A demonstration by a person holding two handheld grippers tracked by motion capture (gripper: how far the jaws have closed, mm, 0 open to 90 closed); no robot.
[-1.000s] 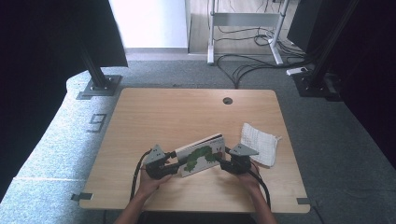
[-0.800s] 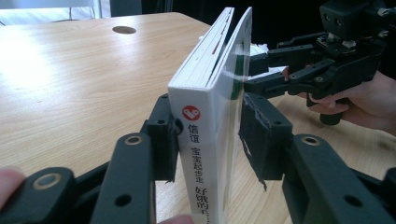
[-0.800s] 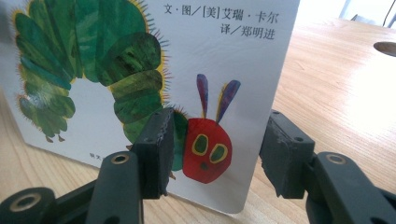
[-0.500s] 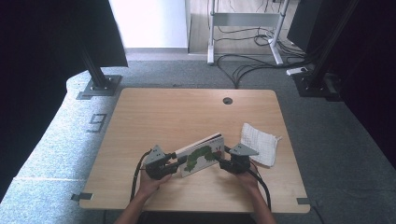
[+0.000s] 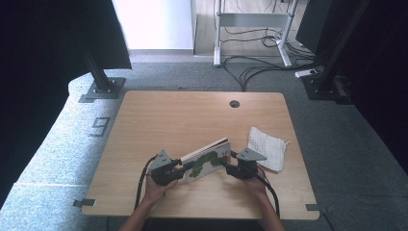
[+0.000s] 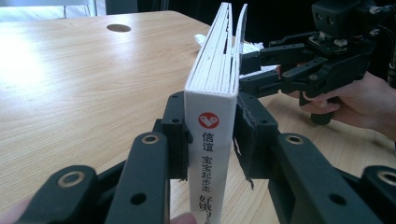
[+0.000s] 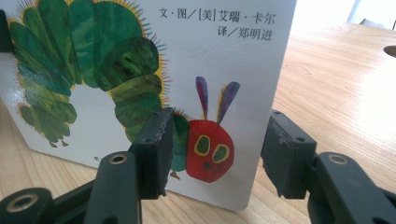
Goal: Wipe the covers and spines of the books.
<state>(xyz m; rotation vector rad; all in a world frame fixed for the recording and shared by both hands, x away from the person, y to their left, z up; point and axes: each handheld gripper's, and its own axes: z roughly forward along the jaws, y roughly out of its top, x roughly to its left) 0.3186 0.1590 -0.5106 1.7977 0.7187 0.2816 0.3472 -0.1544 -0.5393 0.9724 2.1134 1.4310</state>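
Left gripper closed on book, cloth beside

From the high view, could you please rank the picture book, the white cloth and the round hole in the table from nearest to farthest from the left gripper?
1. Picture book: between the jaws of the left gripper, spine end.
2. White cloth: on the table's right side, beyond the right gripper.
3. Round hole: near the far edge, right of centre.

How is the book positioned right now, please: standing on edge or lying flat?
Standing on edge. The book rises upright between the left hand-held gripper's jaws, spine facing the camera, pages slightly parted.
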